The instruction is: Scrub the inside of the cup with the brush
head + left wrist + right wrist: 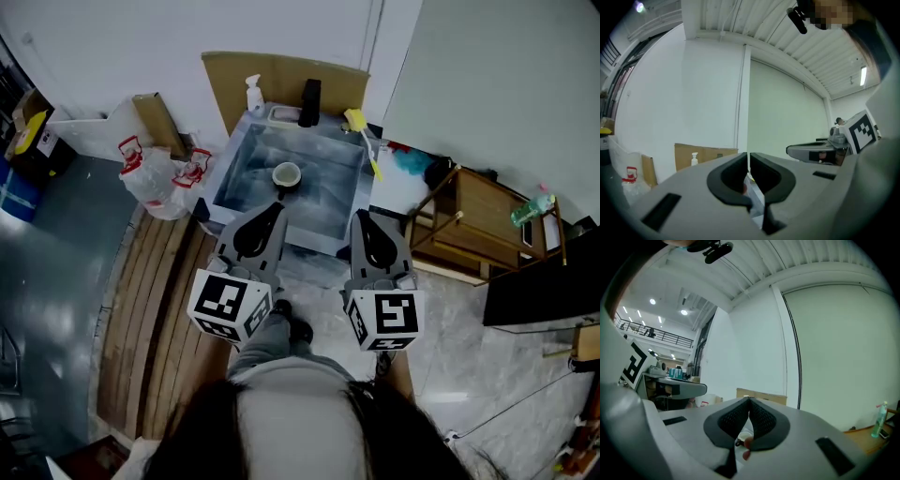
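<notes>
A pale cup stands inside the steel sink, near its middle. A yellow-headed brush lies on the sink's right rim, handle pointing toward me. My left gripper is held level at the sink's near edge, jaws shut with nothing between them; in its own view the left gripper has its tips meeting. My right gripper is beside it to the right, also shut and empty, and the right gripper shows its ribbed pads together. Both stay short of cup and brush.
A spray bottle, a black object and a small tray stand on the sink's back edge before a cardboard sheet. Plastic bags lie at the left, a wooden shelf with a green bottle at the right.
</notes>
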A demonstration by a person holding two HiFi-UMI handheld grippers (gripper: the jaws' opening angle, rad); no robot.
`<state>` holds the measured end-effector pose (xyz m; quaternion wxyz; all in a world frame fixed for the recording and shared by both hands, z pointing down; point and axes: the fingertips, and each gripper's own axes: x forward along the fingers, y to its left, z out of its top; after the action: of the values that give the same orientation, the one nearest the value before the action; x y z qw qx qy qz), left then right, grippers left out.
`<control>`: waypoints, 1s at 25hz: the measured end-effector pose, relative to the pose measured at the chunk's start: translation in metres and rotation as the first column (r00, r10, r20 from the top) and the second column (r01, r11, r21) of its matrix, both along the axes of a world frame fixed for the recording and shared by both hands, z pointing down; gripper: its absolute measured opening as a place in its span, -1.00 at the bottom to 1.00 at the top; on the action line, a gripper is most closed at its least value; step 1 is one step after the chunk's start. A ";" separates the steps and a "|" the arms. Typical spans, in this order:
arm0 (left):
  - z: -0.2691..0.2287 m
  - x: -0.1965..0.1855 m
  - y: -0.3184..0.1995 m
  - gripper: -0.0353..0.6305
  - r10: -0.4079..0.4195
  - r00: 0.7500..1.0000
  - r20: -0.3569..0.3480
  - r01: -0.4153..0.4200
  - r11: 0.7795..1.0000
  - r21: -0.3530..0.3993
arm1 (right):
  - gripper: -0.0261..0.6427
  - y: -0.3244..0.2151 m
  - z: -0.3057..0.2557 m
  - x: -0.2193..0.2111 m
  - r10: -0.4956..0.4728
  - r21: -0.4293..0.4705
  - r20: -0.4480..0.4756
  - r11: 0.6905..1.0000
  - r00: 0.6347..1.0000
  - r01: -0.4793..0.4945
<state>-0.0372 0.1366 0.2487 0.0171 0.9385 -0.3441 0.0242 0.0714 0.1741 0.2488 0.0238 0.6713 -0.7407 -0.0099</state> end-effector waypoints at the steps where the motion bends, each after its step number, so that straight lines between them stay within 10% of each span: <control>1: 0.003 0.000 -0.004 -0.86 -0.005 1.000 0.002 0.005 1.000 -0.007 | -0.85 -0.004 0.003 0.002 0.001 -0.007 0.001 1.000 1.000 0.000; 25: 0.109 0.021 -0.145 -0.70 0.018 0.994 0.112 0.009 0.971 -0.238 | -0.84 -0.142 0.071 0.048 0.045 -0.232 -0.006 0.972 0.999 -0.045</control>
<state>-0.0162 -0.0087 0.3579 0.1101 0.9276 -0.3368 0.1184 0.1196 0.0320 0.3198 0.1024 0.6805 -0.7215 0.0770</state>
